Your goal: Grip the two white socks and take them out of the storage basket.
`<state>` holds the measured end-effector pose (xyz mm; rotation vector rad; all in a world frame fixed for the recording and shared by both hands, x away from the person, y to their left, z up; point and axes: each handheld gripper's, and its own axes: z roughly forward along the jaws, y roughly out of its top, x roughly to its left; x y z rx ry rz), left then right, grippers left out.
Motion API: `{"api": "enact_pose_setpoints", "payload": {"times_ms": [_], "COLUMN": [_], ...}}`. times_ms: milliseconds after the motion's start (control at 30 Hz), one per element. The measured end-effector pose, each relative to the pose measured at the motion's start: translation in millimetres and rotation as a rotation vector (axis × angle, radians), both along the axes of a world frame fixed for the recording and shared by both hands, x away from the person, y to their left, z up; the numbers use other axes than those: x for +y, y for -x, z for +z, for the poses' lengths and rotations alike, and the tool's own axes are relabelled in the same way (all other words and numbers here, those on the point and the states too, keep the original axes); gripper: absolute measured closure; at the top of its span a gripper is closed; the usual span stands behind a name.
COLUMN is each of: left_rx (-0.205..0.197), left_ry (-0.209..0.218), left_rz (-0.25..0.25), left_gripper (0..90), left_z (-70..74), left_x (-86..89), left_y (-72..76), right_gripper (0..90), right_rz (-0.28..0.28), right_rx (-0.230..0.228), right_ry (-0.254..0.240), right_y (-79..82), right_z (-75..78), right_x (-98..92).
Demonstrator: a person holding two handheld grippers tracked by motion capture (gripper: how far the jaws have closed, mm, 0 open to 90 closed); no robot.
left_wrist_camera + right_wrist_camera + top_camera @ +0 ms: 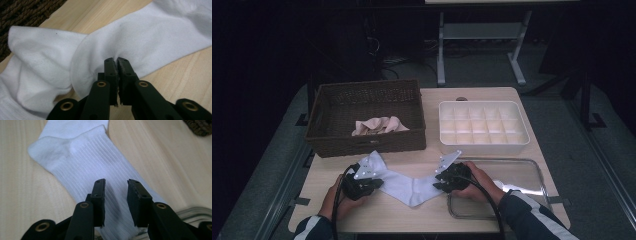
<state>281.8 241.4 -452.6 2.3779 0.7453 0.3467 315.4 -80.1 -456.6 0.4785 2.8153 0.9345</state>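
Nearest the camera in the high view, two forearms in dark sleeves with pale stripes come in from the bottom edge, each hand wrapped around a black gripper low over the desk [412,220]. At the left, the left hand [337,196] has its knuckles turned outward and the left tongs [374,183] pointing inward toward the middle of the desk. In the left gripper view these tongs [116,60] are pinched together on a puckered fold of the white sock [130,42], the cloth gathering into creases right at the tips.

That sock [404,182] lies flat on the desk in a shallow V between the two grippers, just in front of the brown wicker basket [324,137]. Its left end is partly hidden under the left gripper's grey plate, so the outline there is hard to follow. A crumpled pinkish cloth [379,125] sits in the basket; what it is cannot be made out.

Further right, the right hand [477,182] rests at the left rim of a clear tray [539,172], with the right tongs [436,180] aimed leftward at the sock's other end. In the right gripper view the right tongs [116,182] stand narrowly apart over the ribbed part of the sock [82,157]; whether the pads touch it cannot be told. The tray's near edge is cut off behind the right sleeve. Behind it sits a white divided box [484,145], its compartments washed out by glare.
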Motion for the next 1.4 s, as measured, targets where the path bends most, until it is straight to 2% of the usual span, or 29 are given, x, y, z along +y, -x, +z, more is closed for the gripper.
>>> {"api": "enact_pose_setpoints", "payload": {"times_ms": [67,100,200,233,267,300,367,400,467,533,567,600,633,667,733,833,867,900,933,967,1033,1100,1133,1167,1233,1267,1333,1400], "left_rx": [-0.02,-0.02,-0.021,-0.021,-0.015,-0.01,0.01,0.028,0.03,0.043,0.043,0.059,0.065,0.06,0.042,-0.002,-0.012,-0.026,-0.028,-0.042,-0.065,-0.057,-0.051,-0.049,-0.032,-0.022,0.006,0.015], "left_ry": [0.027,0.046,0.066,0.066,0.061,0.05,0.052,0.054,0.054,0.057,0.057,0.047,0.044,0.035,0.063,0.127,0.137,0.138,0.149,0.151,0.129,0.14,0.136,0.12,0.126,0.111,0.101,0.093], "left_rz": [-0.003,-0.015,-0.025,-0.025,-0.023,-0.02,-0.01,-0.005,-0.002,0.004,0.004,-0.004,0.0,0.002,0.024,0.108,0.133,0.181,0.2,0.218,0.272,0.292,0.324,0.332,0.341,0.348,0.35,0.347], "left_gripper": [88.2,88.4,88.5,88.5,88.5,88.4,88.4,88.4,88.2,87.2,86.3,86.3,83.6,80.8,73.9,62.0,56.8,50.5,49.7,48.0,42.4,39.2,37.4,35.8,35.4,34.6,34.3,34.9], "left_z": [6.3,10.5,17.2,17.2,16.2,14.7,11.7,8.9,7.3,5.4,5.4,4.0,2.0,2.5,6.3,16.6,17.8,19.3,19.9,20.1,18.5,16.7,13.0,12.0,8.2,6.0,1.3,-1.1], "left_x": [2.3,3.6,7.0,7.0,8.7,10.5,13.5,14.5,14.0,13.2,13.2,13.0,12.9,13.8,17.0,29.2,32.2,37.7,42.3,46.4,54.6,59.2,65.9,68.2,74.1,75.5,77.7,78.9], "left_y": [4.2,6.9,18.0,18.0,22.6,25.2,29.0,33.6,38.2,41.7,41.7,43.6,46.3,46.9,47.4,44.9,44.0,42.2,40.7,39.1,33.9,30.4,23.4,20.8,14.9,13.4,11.7,10.9], "right_gripper": [67.6,67.8,65.1,65.1,63.5,61.3,53.5,53.9,56.8,64.7,64.7,67.4,69.6,69.5,69.4,66.1,65.3,64.5,64.4,65.1,65.0,65.0,64.8,64.9,64.7,63.9,55.8,55.1], "right_rz": [-0.005,-0.007,-0.015,-0.015,-0.016,-0.02,-0.038,-0.041,-0.044,-0.063,-0.063,-0.06,-0.033,-0.016,0.02,0.063,0.085,0.082,0.103,0.112,0.14,0.152,0.18,0.188,0.209,0.217,0.206,0.201], "right_rx": [-0.023,-0.032,-0.053,-0.053,-0.075,-0.067,-0.075,-0.071,-0.079,-0.092,-0.092,-0.104,-0.116,-0.119,-0.096,-0.1,-0.09,-0.067,-0.079,-0.068,-0.064,-0.061,-0.027,-0.03,-0.028,-0.028,-0.038,-0.048], "right_ry": [0.011,0.015,0.021,0.021,0.027,0.021,0.01,0.009,0.013,-0.002,-0.002,-0.019,-0.053,-0.061,-0.093,-0.091,-0.094,-0.084,-0.062,-0.057,-0.066,-0.063,-0.072,-0.075,-0.077,-0.079,-0.065,-0.067], "right_y": [-2.7,-3.3,-6.0,-6.0,-7.9,-9.6,-13.9,-15.0,-16.4,-14.3,-14.3,-13.5,-9.2,-6.8,-1.2,5.4,5.4,7.6,7.6,8.6,10.4,11.4,13.4,14.7,17.3,17.8,18.6,18.7], "right_z": [0.2,0.3,0.5,0.5,0.2,0.0,-0.5,-0.4,0.8,4.1,4.1,6.1,10.7,11.7,12.4,9.7,5.8,3.8,-1.2,-4.8,-6.4,-6.0,-6.4,-6.8,-6.9,-6.9,-5.4,-2.3], "right_x": [1.6,2.3,4.0,4.0,4.0,4.2,2.7,2.0,0.8,2.4,2.4,3.3,7.7,10.1,16.2,28.8,33.3,36.6,39.9,41.9,42.8,42.7,41.0,40.3,39.0,38.0,36.2,32.1]}}
